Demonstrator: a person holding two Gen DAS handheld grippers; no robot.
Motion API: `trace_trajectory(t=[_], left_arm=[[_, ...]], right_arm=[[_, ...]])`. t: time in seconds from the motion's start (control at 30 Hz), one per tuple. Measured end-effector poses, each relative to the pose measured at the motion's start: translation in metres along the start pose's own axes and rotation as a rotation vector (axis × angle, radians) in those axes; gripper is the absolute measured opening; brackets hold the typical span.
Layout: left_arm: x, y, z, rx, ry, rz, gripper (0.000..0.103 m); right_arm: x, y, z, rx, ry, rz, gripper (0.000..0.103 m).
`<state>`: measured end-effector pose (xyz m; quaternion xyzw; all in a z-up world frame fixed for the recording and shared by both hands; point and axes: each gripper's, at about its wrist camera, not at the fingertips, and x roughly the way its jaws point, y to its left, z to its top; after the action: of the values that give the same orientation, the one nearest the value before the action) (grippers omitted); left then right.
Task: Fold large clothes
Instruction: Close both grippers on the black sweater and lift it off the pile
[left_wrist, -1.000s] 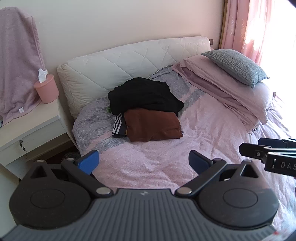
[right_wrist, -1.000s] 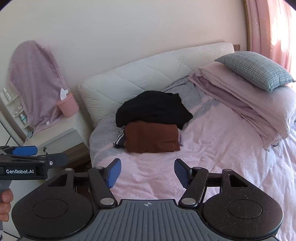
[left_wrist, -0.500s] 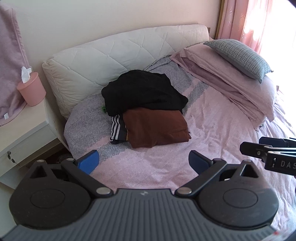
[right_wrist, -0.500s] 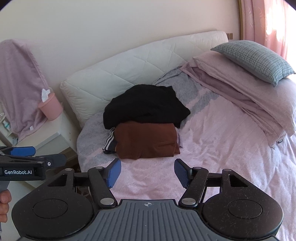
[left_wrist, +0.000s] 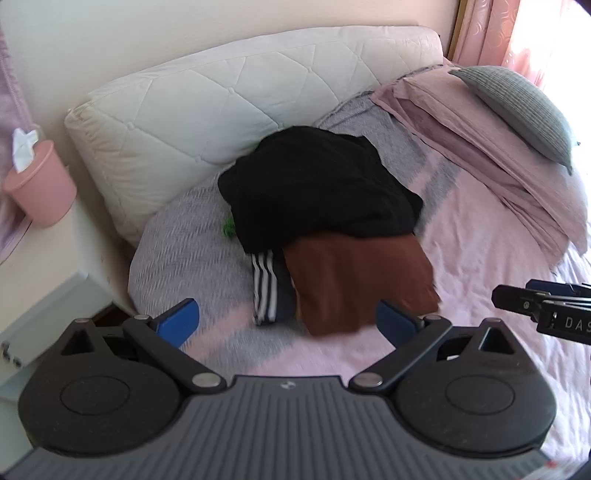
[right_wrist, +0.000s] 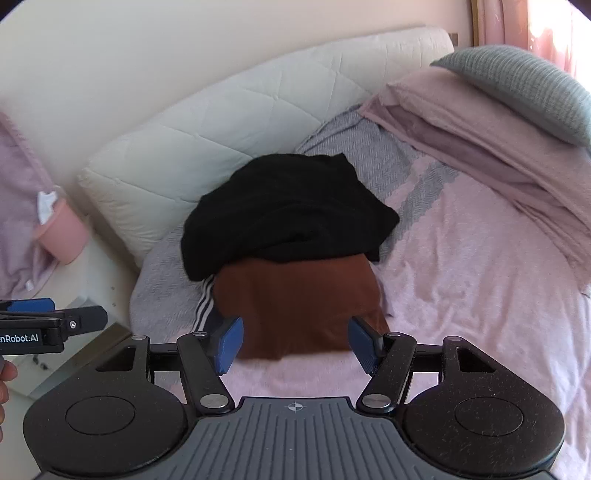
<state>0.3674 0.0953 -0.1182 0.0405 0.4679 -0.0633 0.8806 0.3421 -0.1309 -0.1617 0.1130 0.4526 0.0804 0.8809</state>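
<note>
As both my tongs close in on the bed (left_wrist: 480, 258) | clothes pile (right_wrist: 291, 258) looms nearer | left tongs (left_wrist: 286, 319) and right tongs (right_wrist: 295, 343) apart, empty | folding not begun

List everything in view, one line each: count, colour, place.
black garment: one, black, top of the pile on the bed
brown garment: one, rust brown, folded, under the black one
striped garment: one, dark with white stripes, beneath the pile's left edge
headboard cushion: one, cream, against the wall
folded bedding: pink, right side
pillow: one, grey, on the bedding
tissue holder: one, pink, nightstand
left gripper: open, empty
right gripper: open, empty
</note>
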Motion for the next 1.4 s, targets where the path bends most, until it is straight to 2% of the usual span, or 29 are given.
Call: trace_trajectory(t=[0.3,0.53,0.73,0.87,0.9,0.93,0.97,1.0,1.03,1.07,1.1,1.13,1.17,1.2,1.27,1.37,1.4], left_arm=[[0.110,0.023,0.048,0.045,-0.006,-0.020,0.091],[0.195,0.035,0.081,0.043,0.014,-0.040,0.091],[0.248,0.045,0.095,0.038,0.037,-0.035,0.091],[0.273,0.047,0.100,0.033,0.049,-0.042,0.090],[0.277,0.048,0.101,0.029,0.051,-0.050,0.090],[0.279,0.048,0.102,0.025,0.050,-0.060,0.088],[0.281,0.048,0.103,0.026,0.050,-0.072,0.082],[0.282,0.046,0.105,0.029,0.052,-0.082,0.080],[0.281,0.044,0.106,0.033,0.050,-0.085,0.072],[0.280,0.042,0.107,0.041,0.046,-0.100,0.055],[0.278,0.040,0.107,0.048,0.044,-0.122,0.048],[0.276,0.037,0.109,0.056,0.036,-0.121,0.033],[0.272,0.034,0.109,0.070,0.022,-0.117,0.010],[0.267,0.030,0.110,0.083,0.012,-0.124,0.000],[0.255,0.026,0.113,0.080,-0.008,-0.157,0.000],[0.227,0.014,0.117,0.098,-0.062,-0.207,0.000],[0.216,0.009,0.118,0.103,-0.081,-0.217,0.000]], right_arm=[[0.110,-0.008,0.049,0.088,0.004,-0.007,0.060],[0.188,-0.020,0.074,0.121,0.019,-0.039,0.060],[0.236,-0.023,0.091,0.145,0.000,-0.010,0.060],[0.261,-0.015,0.093,0.096,0.003,-0.039,0.060],[0.263,-0.012,0.094,0.067,-0.004,-0.043,0.051],[0.263,-0.009,0.094,0.022,-0.019,-0.037,0.013],[0.264,-0.004,0.094,-0.029,-0.012,-0.020,0.000],[0.262,0.002,0.093,-0.075,-0.015,-0.038,0.000],[0.260,0.006,0.092,-0.115,-0.016,-0.040,0.000],[0.258,0.006,0.092,-0.123,-0.023,-0.036,0.000],[0.253,0.003,0.093,-0.103,-0.038,-0.023,0.000],[0.244,-0.001,0.094,-0.074,-0.061,-0.008,0.000],[0.234,-0.002,0.096,-0.051,-0.084,0.003,0.000],[0.220,-0.004,0.098,-0.031,-0.117,0.016,0.000],[0.189,-0.008,0.103,0.016,-0.200,0.071,0.000],[0.123,-0.006,0.119,0.036,-0.385,0.143,0.000],[0.109,-0.005,0.125,0.039,-0.406,0.158,0.000]])
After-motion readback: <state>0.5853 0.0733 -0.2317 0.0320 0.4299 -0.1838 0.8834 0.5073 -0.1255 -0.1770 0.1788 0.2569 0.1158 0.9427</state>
